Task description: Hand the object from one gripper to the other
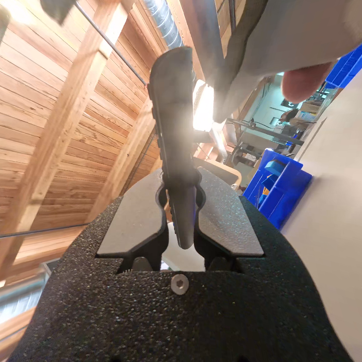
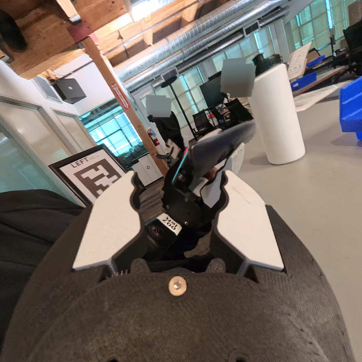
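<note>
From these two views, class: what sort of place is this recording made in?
Probably an open-plan office or lab workspace in a converted industrial building: exposed wooden ceiling beams, bare metal ducting, blue storage bins and big gridded windows.

left gripper (image 1: 180, 180): jaws clamped, tilted upward | right gripper (image 2: 179, 180): jaws spread, empty

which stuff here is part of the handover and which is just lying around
Part of the job:
- black remote, clamped in the left claw
- right claw, open, facing the remote

Just lying about:
- white bottle
- blue bins
- framed marker board
</note>
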The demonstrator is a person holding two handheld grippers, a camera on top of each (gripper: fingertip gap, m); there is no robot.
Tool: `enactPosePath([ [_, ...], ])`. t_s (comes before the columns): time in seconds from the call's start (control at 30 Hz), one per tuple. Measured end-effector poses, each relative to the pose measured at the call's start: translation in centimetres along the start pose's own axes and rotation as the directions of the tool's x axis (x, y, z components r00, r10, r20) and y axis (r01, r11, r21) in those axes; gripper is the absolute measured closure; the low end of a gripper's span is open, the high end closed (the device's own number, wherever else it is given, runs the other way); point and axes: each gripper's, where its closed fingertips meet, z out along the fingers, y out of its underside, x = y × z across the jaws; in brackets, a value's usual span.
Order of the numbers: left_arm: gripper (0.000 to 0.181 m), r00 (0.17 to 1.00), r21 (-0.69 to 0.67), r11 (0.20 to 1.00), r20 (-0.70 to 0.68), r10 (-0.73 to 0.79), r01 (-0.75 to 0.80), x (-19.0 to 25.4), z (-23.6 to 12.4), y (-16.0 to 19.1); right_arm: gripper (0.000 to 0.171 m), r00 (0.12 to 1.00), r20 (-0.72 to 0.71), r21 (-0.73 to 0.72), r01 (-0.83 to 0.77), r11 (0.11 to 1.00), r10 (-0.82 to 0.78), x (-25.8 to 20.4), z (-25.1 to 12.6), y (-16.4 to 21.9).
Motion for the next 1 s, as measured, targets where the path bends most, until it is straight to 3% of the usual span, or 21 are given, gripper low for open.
enactPosePath([
  [0.13, 0.155, 0.995, 0.038, 0.994, -0.023, 0.099, -0.098, 1.2, -0.2, -0.8, 0.096, 0.997, -0.044, -0.022, -0.070, 0.997, 0.069, 1.3, 0.3, 0.6],
  [0.3, 0.155, 0.988, 0.066, 0.987, -0.039, 0.152, -0.150, 1.9, -0.5, -1.2, 0.131, 0.990, -0.071, -0.071, -0.127, 0.989, 0.122, 3.0, 0.8, 1.9],
  [0.43, 0.146, 0.995, 0.063, 0.997, -0.089, 0.045, -0.040, 2.0, -0.3, -0.8, 0.139, 0.993, -0.084, -0.043, -0.081, 0.996, 0.077, 4.2, 0.6, 1.4],
  [0.6, 0.124, 0.950, 0.035, 0.972, -0.223, -0.218, 0.231, 1.9, -0.2, -0.3, 0.147, 0.992, -0.106, -0.037, 0.060, 0.997, -0.064, 5.0, -0.2, 0.4],
  [0.73, 0.107, 0.833, -0.002, 0.890, -0.352, -0.427, 0.456, 1.3, -0.6, -0.2, 0.147, 0.982, -0.077, -0.053, 0.169, 0.984, -0.173, 4.7, -0.5, -0.4],
  [0.83, 0.104, 0.680, -0.033, 0.776, -0.458, -0.572, 0.630, 0.3, -1.3, -1.0, 0.147, 0.973, -0.024, -0.059, 0.227, 0.972, -0.229, 4.2, -0.9, -1.0],
  [1.0, 0.106, 0.365, -0.078, 0.455, -0.484, -0.795, 0.887, -4.1, -2.1, -1.8, 0.147, 0.949, 0.082, -0.082, 0.309, 0.947, -0.303, 3.7, -1.8, -1.5],
])
